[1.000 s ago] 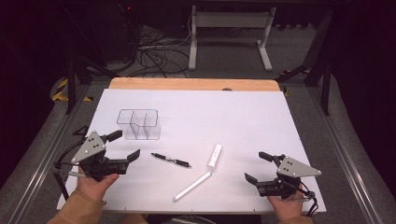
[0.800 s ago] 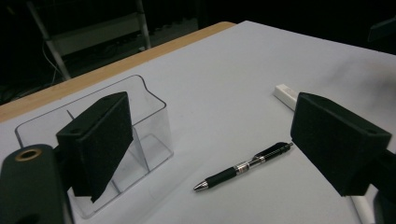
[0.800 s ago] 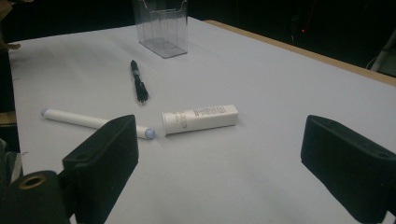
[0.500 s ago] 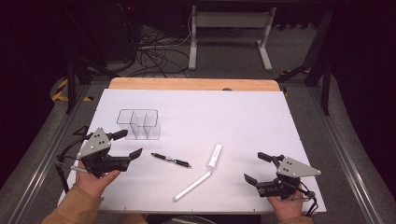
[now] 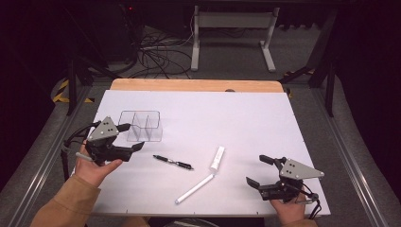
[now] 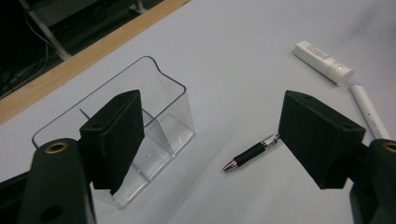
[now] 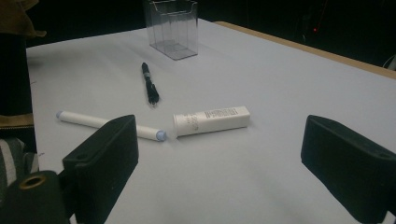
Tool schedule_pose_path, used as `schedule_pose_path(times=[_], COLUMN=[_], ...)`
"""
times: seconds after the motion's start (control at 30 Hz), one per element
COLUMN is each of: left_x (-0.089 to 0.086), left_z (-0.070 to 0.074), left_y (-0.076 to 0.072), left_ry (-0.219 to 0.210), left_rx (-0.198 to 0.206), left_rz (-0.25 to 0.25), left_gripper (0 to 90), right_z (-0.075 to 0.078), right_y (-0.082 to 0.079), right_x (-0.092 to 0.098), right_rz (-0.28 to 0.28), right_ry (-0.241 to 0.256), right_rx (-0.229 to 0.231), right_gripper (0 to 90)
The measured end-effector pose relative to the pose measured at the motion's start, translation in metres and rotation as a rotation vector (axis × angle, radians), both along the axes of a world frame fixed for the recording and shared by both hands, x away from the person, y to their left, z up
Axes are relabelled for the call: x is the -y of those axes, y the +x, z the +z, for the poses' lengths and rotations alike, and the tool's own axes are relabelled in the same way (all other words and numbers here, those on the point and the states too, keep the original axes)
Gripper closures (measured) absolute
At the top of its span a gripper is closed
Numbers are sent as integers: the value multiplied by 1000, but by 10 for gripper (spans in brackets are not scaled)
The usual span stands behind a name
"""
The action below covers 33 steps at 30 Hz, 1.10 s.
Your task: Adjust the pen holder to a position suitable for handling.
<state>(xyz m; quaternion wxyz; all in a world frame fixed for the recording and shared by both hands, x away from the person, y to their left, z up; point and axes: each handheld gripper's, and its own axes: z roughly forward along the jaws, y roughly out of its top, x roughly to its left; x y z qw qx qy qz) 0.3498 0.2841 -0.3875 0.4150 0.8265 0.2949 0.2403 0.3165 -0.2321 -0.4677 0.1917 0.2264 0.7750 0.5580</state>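
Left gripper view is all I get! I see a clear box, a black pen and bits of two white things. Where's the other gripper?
Observer: The right gripper is by the near right corner of the table. Its jaws are wide open and hold nothing.
Operator: Is the long white thing a whole pen?
Observer: Yes, it is a whole white marker with bluish ends. One end lies close to the white tube.
Operator: How many slots has the box got?
Observer: From above, the clear organizer has three compartments in a row, and all of them look empty.
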Motion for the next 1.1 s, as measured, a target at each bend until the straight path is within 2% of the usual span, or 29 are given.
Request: schedule_pose_path(times=[0.13,0.5,0.73,0.83,1.1], left_x=[-1,0,-4,-6,-10], left_z=[1,1,2,2,1], left_y=[9,24,32,35,44], left_ry=[30,158,174,203,284], left_rx=[-17,-66,-62,-48,-57], left_rz=[-4,-46,-34,-31,-47], left_gripper=[253,317,349,369,431], right_z=[0,-1,-2,-2,-2], right_y=[0,1,2,2,2], right_x=[0,0,0,0,0], right_rz=[5,15,18,19,24], right_ry=[1,18,19,21,23], right_rx=[0,-16,-17,-19,-21], right_gripper=[116,111,111,111,111])
